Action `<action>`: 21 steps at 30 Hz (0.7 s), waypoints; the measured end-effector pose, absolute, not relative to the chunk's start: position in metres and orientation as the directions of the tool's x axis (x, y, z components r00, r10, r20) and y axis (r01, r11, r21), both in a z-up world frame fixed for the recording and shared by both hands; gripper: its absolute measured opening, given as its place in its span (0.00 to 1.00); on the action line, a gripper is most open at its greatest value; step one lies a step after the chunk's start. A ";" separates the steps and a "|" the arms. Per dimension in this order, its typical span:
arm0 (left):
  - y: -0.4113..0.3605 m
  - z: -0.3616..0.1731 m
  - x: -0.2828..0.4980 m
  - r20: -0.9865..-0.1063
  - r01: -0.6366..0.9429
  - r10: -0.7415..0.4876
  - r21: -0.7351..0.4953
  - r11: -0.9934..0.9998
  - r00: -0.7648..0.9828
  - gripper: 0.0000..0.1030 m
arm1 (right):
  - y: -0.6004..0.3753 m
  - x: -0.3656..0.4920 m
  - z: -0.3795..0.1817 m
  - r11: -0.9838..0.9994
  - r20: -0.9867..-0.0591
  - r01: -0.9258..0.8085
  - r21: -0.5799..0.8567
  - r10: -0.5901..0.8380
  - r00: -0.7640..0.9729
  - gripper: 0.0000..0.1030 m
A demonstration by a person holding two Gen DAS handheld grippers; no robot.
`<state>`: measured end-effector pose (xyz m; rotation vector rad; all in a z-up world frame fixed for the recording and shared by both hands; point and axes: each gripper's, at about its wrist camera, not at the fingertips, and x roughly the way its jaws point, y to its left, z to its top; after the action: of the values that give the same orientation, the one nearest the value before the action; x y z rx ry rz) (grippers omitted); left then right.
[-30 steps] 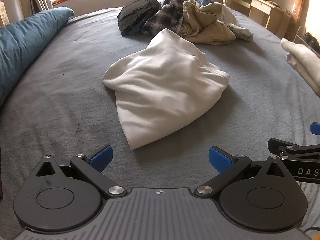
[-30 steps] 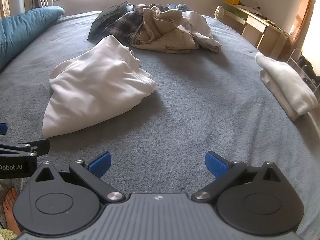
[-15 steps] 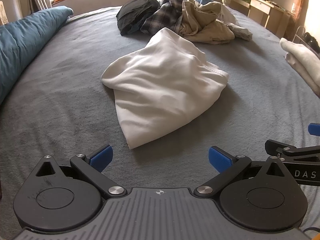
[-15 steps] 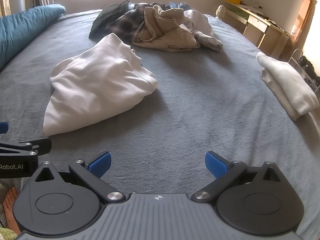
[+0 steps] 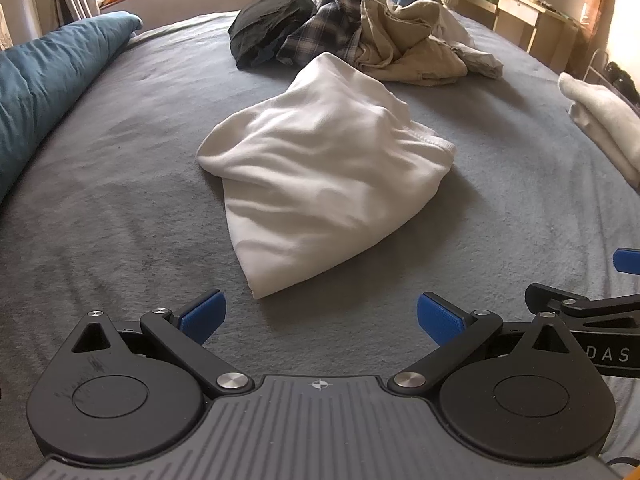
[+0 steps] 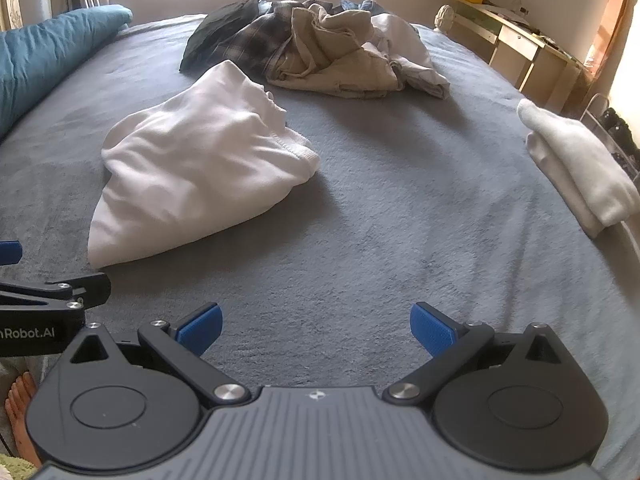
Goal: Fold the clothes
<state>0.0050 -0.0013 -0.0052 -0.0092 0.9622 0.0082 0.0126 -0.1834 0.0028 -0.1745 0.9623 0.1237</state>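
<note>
A: Left wrist view. What lies ahead of the left hand-held gripper (image 5: 319,314)?

B: Its blue-padded fingers (image 5: 202,315) stand spread wide, released and holding nothing, above the grey bed (image 5: 120,208). A crumpled white garment (image 5: 320,168) lies on the bed just beyond them, its nearest corner pointing between the two fingers without touching either. Farther back sits a pile of unfolded clothes (image 5: 360,40): black, plaid and beige pieces heaped together. A teal pillow (image 5: 44,84) lies along the left edge, and a folded white garment (image 5: 604,124) lies at the right edge. Part of the right hand-held gripper (image 5: 592,312) shows at lower right.

A: Right wrist view. And the right hand-held gripper (image 6: 316,326)?

B: Also released, fingers (image 6: 434,328) wide apart over bare bed (image 6: 400,240), empty. The white garment (image 6: 192,176) lies ahead and to the left, well clear of the fingers. The pile of unfolded clothes (image 6: 320,48) is behind it, the folded white garment (image 6: 580,164) far right near the bed's edge, the teal pillow (image 6: 48,52) at upper left. A wooden desk (image 6: 520,48) stands beyond the bed. A bare foot (image 6: 20,412) shows at lower left.
</note>
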 end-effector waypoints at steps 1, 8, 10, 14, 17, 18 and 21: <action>-0.001 -0.006 0.006 -0.820 -0.009 0.000 -0.006 1.000 0.572 1.00 | -0.183 0.014 0.002 0.980 -0.825 -0.179 -0.092 0.026 0.565 0.99; 0.008 -0.012 0.033 -0.762 -0.042 0.028 0.002 0.999 0.647 1.00 | -0.171 0.035 -0.001 0.982 -0.818 -0.179 -0.057 0.057 0.572 0.99; 0.013 -0.014 0.042 -0.747 -0.059 0.032 -0.010 0.998 0.664 1.00 | -0.164 0.042 -0.004 0.976 -0.804 -0.202 -0.077 0.059 0.592 0.99; 0.025 -0.018 0.060 -0.702 -0.081 0.038 -0.028 0.996 0.711 1.00 | -0.155 0.061 -0.012 0.963 -0.772 -0.252 -0.093 0.090 0.629 1.00; 0.031 -0.020 0.075 -0.664 -0.093 0.046 -0.035 0.995 0.746 1.00 | -0.155 0.080 -0.016 0.956 -0.717 -0.284 -0.070 0.149 0.681 1.00; 0.032 -0.020 0.080 -0.651 -0.093 0.048 -0.035 0.995 0.757 1.00 | -0.157 0.088 -0.017 0.955 -0.693 -0.292 -0.056 0.173 0.700 1.00; 0.037 -0.022 0.098 -0.638 -0.085 0.038 -0.042 0.996 0.769 1.00 | -0.162 0.113 -0.017 0.952 -0.636 -0.304 -0.027 0.219 0.740 1.00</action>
<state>0.0980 0.0368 -0.0220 -0.0695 0.6908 0.0668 0.1128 -0.1624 -0.0174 -0.1319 0.6792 0.2875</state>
